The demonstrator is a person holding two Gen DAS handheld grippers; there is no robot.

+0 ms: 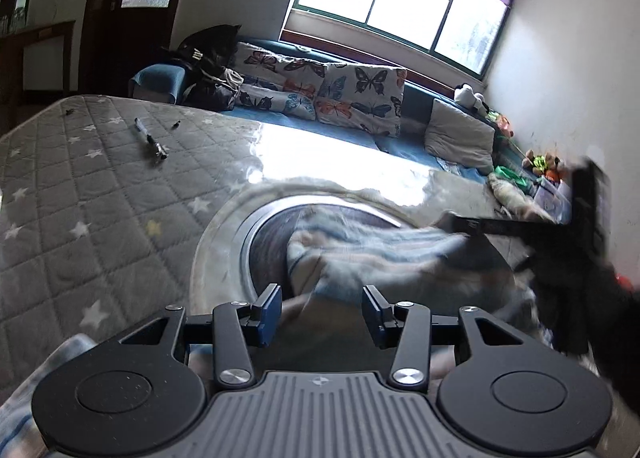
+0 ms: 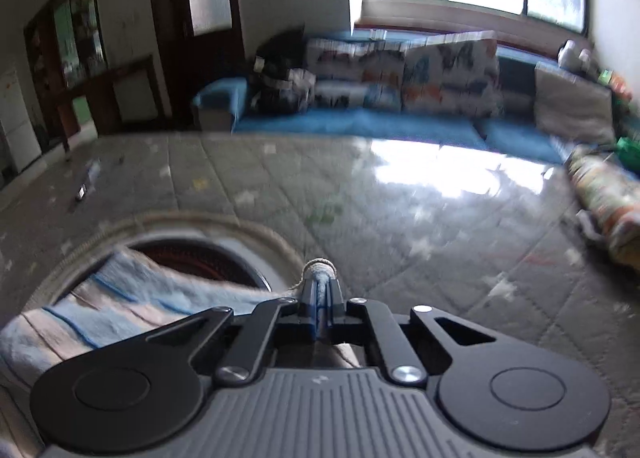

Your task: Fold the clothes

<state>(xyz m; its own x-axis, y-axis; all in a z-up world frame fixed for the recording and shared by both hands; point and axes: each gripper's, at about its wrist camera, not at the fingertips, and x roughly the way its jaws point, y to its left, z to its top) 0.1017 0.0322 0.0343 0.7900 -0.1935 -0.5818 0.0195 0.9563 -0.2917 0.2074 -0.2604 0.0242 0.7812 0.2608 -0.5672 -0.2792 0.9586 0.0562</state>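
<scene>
A blue-and-beige striped cloth (image 1: 360,254) lies crumpled over a round dark recess (image 1: 268,246) in the table. My left gripper (image 1: 322,314) stands open just short of the cloth, nothing between its blue pads. In the left wrist view the right gripper (image 1: 464,232) is blurred at the right, pinching one end of the cloth. In the right wrist view my right gripper (image 2: 320,290) is shut on a bunched corner of the cloth (image 2: 319,268) that pokes out past the fingertips. The rest of the cloth (image 2: 120,298) trails off to the left over the recess (image 2: 200,254).
The table wears a grey quilted star-print cover (image 1: 80,186) under glossy clear plastic. A pen (image 1: 151,137) and a small cap (image 1: 175,123) lie far left. A blue sofa with butterfly cushions (image 1: 360,94), soft toys (image 1: 540,166) and a bright window stand behind.
</scene>
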